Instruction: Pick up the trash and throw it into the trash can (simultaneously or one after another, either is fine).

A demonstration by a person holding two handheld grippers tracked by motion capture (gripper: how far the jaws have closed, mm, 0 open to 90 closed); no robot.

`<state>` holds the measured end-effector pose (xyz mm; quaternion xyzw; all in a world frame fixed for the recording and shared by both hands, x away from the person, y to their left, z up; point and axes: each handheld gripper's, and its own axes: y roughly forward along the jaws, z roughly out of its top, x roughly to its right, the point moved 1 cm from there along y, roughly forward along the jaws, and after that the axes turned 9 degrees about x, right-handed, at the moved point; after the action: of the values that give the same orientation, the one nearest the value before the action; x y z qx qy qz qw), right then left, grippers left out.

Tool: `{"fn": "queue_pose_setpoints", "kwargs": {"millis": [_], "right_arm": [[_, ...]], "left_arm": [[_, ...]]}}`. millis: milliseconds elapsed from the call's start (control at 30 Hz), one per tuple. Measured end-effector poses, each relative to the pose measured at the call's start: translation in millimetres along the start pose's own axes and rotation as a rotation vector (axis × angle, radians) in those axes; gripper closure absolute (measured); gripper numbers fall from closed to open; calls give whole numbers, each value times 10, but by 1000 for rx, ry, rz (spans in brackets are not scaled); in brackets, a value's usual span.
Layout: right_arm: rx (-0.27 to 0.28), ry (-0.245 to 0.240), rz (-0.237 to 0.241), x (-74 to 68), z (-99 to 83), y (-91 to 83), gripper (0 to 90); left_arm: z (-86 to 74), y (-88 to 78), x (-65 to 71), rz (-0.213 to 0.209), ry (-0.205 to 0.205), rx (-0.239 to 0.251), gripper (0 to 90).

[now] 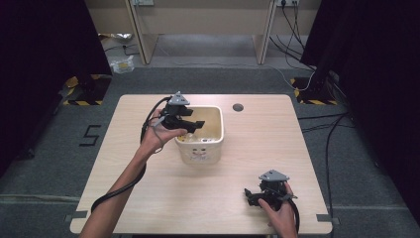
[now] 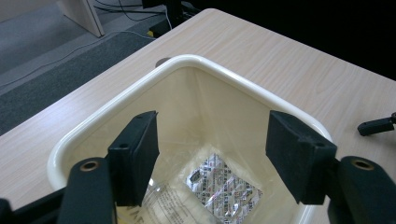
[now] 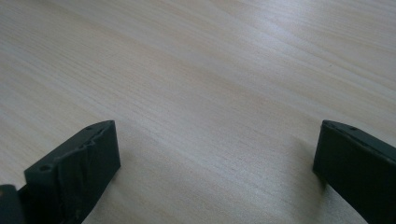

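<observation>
Cream plastic tub [image 1: 200, 144] sat near the middle of the counter [image 1: 148, 198], upright, rounded-square rim, a small printed face on the wall nearest the person. Inside, on the bottom: a silver foil blister pack [image 2: 223, 186] lying flat, and beside it a clear plastic bag [image 2: 173, 205] with printed text, partly overlapping the pack's lower-left edge in the left gripper view. Could not tell what the bag held.

Left gripper [image 1: 190, 125] hovered over the tub's left rim, pointing into the opening. Left gripper view showed both black jaws spread wide above the tub interior, nothing between them, pads [image 2: 140, 149] clear of the tub wall and of the contents. Left hand [image 1: 157, 133] wrapped the gripper body, with its cable trailing back along the forearm.

Right gripper [image 1: 253, 194] sat low near the counter's front-right edge, well apart from the tub, right hand [image 1: 281, 213] behind it. Right gripper view: jaws wide apart, bare wood grain between them, nothing held. Jaw tips looked close to the counter surface; contact could not be confirmed.

A small round grommet hole [image 1: 237, 107] sat in the counter just beyond the tub, toward the far edge. Grey carpet [image 1: 59, 158] lay around the counter, with black-and-yellow striped tape [image 1: 81, 102] on the floor off the far-left corner.
</observation>
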<state>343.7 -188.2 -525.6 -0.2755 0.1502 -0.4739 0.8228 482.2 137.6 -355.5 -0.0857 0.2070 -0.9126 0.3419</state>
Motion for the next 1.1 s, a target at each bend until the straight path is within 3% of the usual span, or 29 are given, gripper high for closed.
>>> {"fn": "queue_pose_setpoints", "kwargs": {"millis": [633, 1100], "right_arm": [[0, -2, -1, 1, 0, 0, 7], [-2, -2, -1, 1, 0, -1, 7]], "left_arm": [[-107, -322, -179, 47, -61, 38, 211], [-234, -606, -378, 82, -106, 67, 205]]}}
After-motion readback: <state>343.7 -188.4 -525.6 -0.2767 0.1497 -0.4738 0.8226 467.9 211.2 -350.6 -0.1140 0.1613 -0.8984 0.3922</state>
